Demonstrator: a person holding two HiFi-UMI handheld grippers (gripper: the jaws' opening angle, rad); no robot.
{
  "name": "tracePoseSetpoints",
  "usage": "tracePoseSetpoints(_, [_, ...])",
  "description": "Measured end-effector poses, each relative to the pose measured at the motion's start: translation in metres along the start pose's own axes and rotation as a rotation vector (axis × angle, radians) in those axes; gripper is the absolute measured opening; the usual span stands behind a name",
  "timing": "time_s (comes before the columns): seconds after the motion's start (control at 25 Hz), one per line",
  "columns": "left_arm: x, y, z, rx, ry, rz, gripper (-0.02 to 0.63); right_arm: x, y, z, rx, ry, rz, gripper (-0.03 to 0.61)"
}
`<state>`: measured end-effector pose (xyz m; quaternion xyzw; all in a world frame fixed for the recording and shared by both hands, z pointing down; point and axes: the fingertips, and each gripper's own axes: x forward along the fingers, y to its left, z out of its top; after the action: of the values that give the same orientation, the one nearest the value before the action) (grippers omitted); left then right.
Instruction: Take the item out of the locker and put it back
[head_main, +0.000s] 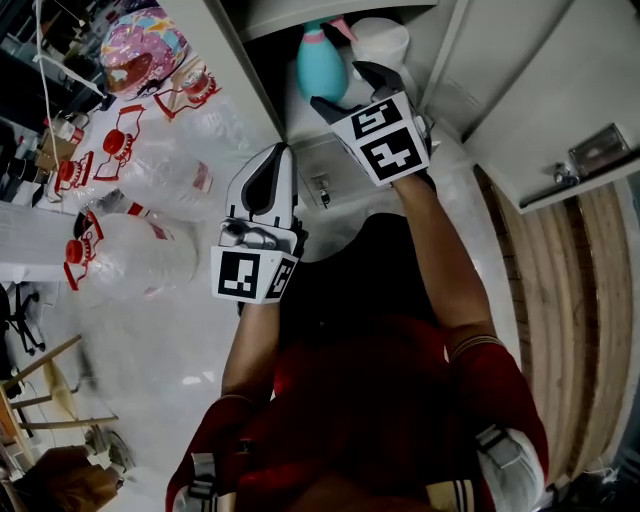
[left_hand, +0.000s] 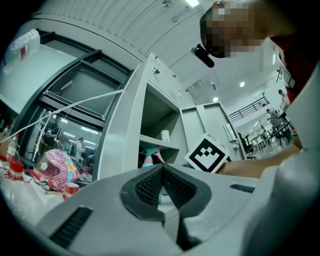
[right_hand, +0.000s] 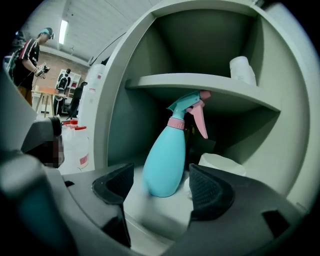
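Observation:
A turquoise spray bottle (right_hand: 166, 159) with a pink collar and trigger stands upright on the lower floor of the open grey locker (right_hand: 200, 82). It also shows in the head view as the turquoise spray bottle (head_main: 322, 62) and small in the left gripper view as the spray bottle (left_hand: 149, 159). My right gripper (right_hand: 162, 187) is open just in front of the bottle, its jaws apart and nothing between them. The right gripper (head_main: 350, 88) reaches into the locker opening. My left gripper (left_hand: 162, 187) is shut and empty; in the head view the left gripper (head_main: 270, 190) hangs back outside the locker.
A white container (right_hand: 242, 70) stands on the locker's upper shelf, and a white tub (right_hand: 220, 165) sits right of the bottle. The locker door (head_main: 560, 90) hangs open at the right. Large clear water jugs (head_main: 130, 255) with red caps lie at the left, beside a pink helmet (head_main: 140, 45).

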<state>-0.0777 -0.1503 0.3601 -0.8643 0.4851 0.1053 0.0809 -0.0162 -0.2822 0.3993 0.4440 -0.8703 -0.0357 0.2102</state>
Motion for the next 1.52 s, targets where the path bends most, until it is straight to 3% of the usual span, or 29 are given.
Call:
tracePoseSetpoints(0.2, [0.009, -0.003, -0.005, 0.004, 0.025, 0.001, 0.008, -0.011, 0.005, 0.003, 0.010, -0.074, 0.024, 0.326])
tracePoseSetpoints(0.44, [0.016, -0.005, -0.006, 0.007, 0.039, 0.007, 0.007, -0.033, 0.009, 0.014, 0.020, -0.207, 0.024, 0.174])
tracePoseSetpoints(0.84, [0.025, -0.010, -0.009, 0.033, 0.056, 0.013, 0.006, -0.078, 0.024, 0.025, 0.094, -0.406, 0.072, 0.009])
tracePoseSetpoints(1.28, [0.014, -0.020, -0.011, 0.048, 0.071, 0.019, 0.007, -0.111, 0.055, 0.009, 0.207, -0.498, 0.141, -0.002])
tracePoseSetpoints(1.52, [0.012, -0.021, -0.010, 0.048, 0.072, 0.020, 0.008, -0.117, 0.060, 0.003, 0.182, -0.502, 0.125, -0.002])
